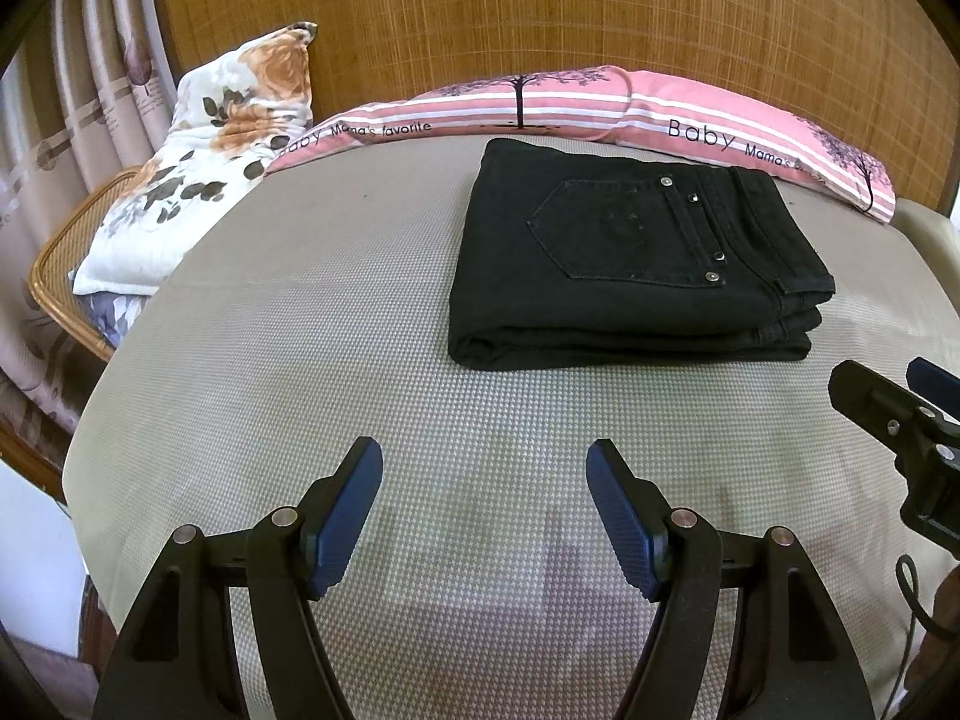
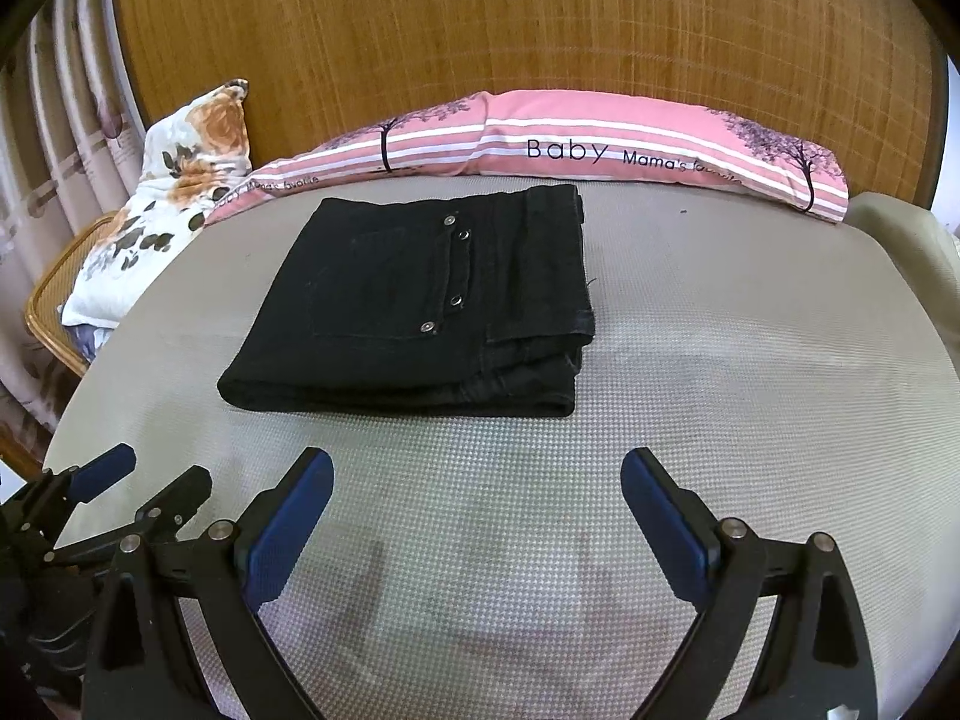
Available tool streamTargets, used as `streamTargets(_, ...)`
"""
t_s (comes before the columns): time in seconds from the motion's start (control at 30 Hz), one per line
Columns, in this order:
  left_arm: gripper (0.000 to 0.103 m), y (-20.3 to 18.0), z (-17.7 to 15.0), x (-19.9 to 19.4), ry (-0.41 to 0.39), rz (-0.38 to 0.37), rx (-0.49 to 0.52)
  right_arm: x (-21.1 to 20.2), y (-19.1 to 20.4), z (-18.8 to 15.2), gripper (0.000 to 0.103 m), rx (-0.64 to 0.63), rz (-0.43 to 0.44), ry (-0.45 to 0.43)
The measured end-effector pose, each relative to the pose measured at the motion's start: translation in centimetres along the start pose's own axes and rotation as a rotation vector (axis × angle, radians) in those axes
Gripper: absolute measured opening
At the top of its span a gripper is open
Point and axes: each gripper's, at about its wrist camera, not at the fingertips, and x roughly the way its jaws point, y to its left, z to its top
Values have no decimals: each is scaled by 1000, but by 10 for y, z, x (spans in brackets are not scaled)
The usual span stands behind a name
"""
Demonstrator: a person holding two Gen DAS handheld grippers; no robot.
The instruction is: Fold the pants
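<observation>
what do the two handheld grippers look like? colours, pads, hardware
Both match: the left gripper and right gripper have matte black angular linkage arms with triangular cutouts and silver round pivot pins. Each finger carries a dark blue pad with a fine dimpled texture. A thin black cable loops beside the right one.

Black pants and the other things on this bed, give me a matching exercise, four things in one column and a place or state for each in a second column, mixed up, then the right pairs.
Things:
1. black pants
2. pink striped pillow
3. floral pillow
4. left tool

Places or states:
A. propped at the bed's far left corner
B. open, holding nothing
C. folded into a stack, back pocket up
D. lying along the woven headboard

Pairs: 1-C, 2-D, 3-A, 4-B
</observation>
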Motion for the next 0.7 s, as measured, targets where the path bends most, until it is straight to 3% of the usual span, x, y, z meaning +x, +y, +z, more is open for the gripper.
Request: streamTargets(0.7, 71, 0, 2, -5, -17, 0, 14, 2, 2, -1, 95, -5, 8, 7)
